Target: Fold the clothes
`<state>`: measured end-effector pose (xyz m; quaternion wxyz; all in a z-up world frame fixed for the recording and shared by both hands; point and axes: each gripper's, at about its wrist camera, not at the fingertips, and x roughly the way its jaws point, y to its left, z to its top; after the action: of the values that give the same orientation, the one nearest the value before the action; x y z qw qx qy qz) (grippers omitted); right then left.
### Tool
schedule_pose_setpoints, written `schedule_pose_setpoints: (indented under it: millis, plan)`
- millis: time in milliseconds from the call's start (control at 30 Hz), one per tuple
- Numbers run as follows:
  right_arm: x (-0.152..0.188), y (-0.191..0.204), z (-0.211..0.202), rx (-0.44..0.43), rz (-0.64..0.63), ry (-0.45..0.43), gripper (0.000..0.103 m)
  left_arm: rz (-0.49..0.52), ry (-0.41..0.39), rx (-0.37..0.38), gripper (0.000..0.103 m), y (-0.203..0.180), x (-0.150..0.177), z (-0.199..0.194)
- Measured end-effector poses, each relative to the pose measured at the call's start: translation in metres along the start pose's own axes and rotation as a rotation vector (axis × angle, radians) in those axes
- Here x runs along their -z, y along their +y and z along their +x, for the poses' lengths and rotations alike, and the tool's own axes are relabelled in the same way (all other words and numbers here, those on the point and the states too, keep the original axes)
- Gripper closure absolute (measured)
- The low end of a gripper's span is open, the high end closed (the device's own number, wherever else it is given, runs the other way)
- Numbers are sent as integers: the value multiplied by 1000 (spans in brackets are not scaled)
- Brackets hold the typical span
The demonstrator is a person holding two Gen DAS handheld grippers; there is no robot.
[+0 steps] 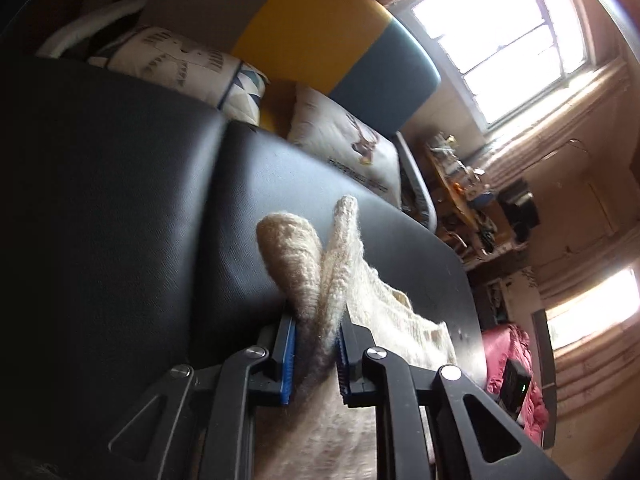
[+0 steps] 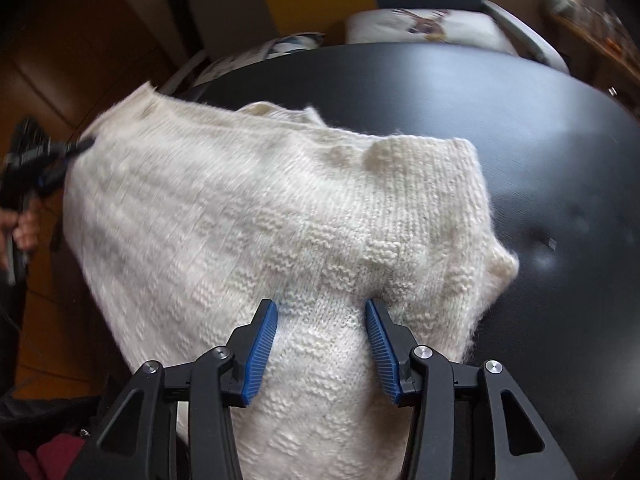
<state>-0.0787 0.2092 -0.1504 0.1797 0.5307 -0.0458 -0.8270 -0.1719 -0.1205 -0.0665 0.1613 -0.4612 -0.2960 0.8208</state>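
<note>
A cream knitted sweater point(image 2: 256, 216) lies partly on a black padded surface point(image 2: 480, 120), with its left part lifted off the edge. My left gripper point(image 1: 318, 316) is shut on a rolled edge of the sweater point(image 1: 316, 280), which bunches up between the blue pads. In the right wrist view the left gripper point(image 2: 76, 148) shows at the far left, held by a hand point(image 2: 24, 228) and pinching the sweater's upper left corner. My right gripper point(image 2: 321, 305) hovers open over the sweater's near part, its blue pads point(image 2: 260, 352) spread wide with knit fabric below them.
Two printed cushions point(image 1: 192, 64) point(image 1: 352, 148) lie past the far edge of the black surface point(image 1: 120, 168), in front of a yellow and teal panel point(image 1: 332, 40). Bright windows point(image 1: 500, 40) and a cluttered shelf point(image 1: 464, 192) are at the right. A pink cloth point(image 1: 516, 364) lies lower right.
</note>
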Motion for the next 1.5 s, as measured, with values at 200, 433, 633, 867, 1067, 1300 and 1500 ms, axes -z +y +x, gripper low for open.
schedule_pose_setpoints:
  millis: [200, 433, 633, 867, 1067, 1300, 1500]
  plan:
    - [-8, 10, -3, -23, -93, 26, 53, -27, 11, 31, 88, -31, -8, -23]
    - [6, 0, -15, -8, -247, 52, 53, -52, 27, 46, 88, -70, 3, -30]
    - [4, -8, 2, -46, -221, 6, 45, -85, 38, 116, 88, -122, 24, -18]
    - [17, -11, 2, -105, -176, -88, 29, -103, 59, 186, 88, -209, 48, 25]
    - [20, -16, 1, -172, -138, -150, 29, -80, 110, 196, 103, -269, 71, 94]
    - [18, -21, 5, -215, -119, -179, 29, 145, 149, 74, 101, -291, 98, 118]
    - [19, -27, 2, -237, -107, -184, 29, 624, 84, -65, 73, -301, 134, 65]
